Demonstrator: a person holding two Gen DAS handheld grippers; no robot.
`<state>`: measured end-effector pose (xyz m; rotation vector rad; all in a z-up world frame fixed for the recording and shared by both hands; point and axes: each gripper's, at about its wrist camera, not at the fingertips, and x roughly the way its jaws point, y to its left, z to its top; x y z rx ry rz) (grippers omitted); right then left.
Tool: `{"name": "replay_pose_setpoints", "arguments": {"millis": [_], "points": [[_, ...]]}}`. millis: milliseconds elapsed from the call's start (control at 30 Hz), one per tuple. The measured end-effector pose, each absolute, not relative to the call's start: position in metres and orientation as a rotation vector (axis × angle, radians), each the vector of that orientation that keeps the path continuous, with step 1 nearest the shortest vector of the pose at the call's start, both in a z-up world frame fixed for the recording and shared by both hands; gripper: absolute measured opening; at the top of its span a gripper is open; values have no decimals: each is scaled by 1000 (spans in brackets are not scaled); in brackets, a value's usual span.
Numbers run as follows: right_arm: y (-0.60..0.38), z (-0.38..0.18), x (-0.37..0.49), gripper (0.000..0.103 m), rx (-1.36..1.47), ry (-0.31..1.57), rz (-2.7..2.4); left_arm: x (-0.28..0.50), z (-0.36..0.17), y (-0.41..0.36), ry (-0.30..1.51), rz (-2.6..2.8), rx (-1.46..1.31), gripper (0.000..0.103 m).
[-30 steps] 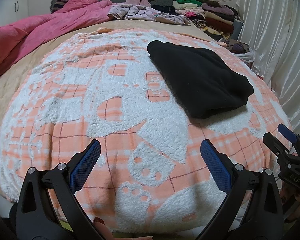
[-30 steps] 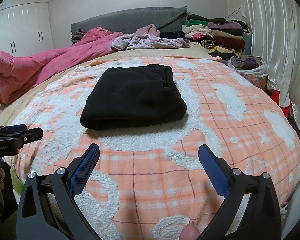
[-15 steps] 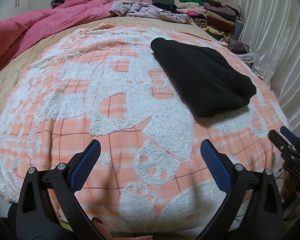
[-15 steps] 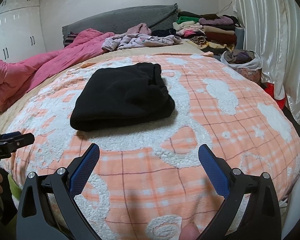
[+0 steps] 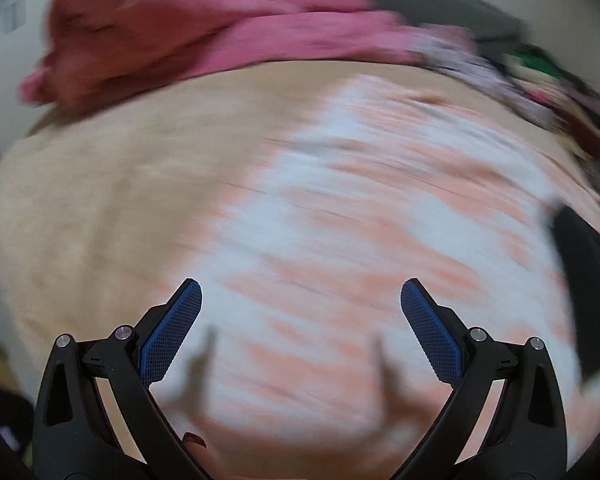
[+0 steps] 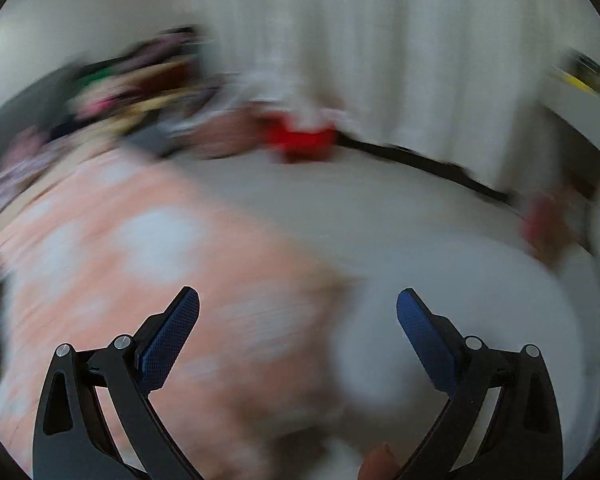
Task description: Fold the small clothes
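two grippers, left (image 5: pixel 301 312) and right (image 6: pixel 298 320), both spread wide, empty; one black garment (image 5: pixel 588 292) on one blanket (image 5: pixel 360 220).

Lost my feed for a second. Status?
Left tool open, empty. Right tool open, empty. Black garment at left view's right edge, not held. Both views blurred; nothing between fingers.

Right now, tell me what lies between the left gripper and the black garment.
Only bare orange-and-white blanket, seen blurred in the left wrist view, separates left gripper from black garment.
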<state>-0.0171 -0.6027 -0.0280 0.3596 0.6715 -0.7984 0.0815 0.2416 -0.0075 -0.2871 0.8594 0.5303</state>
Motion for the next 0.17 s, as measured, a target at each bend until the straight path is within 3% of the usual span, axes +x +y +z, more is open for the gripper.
{"name": "replay_pose_setpoints", "arguments": {"millis": [167], "points": [[-734,-75,-67,99,556,775,-1133,97,-12,369,883,780,-354,94]]}}
